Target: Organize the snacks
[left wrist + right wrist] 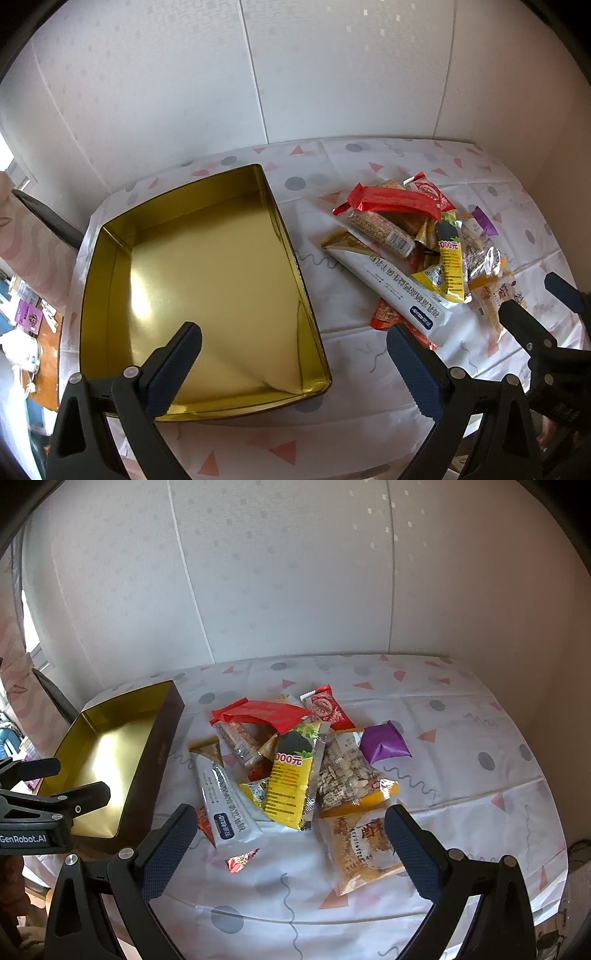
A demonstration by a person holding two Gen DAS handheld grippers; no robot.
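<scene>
An empty gold tin box point(207, 295) lies on the left of the table; it also shows in the right wrist view point(110, 753). A pile of snack packets point(417, 243) lies to its right, with a long white packet point(229, 805), a red wrapper point(269, 714), a yellow packet point(291, 782), a purple packet point(384, 744) and an orange pastry packet point(362, 849). My left gripper point(295, 332) is open and empty above the box's near right corner. My right gripper point(291, 819) is open and empty above the near side of the pile.
A white tablecloth point(461, 738) with triangles, dots and squiggles covers the table. A pale wall point(295, 572) stands behind it. A dark chair back point(48, 218) and cluttered lower surfaces point(26, 325) lie past the left edge.
</scene>
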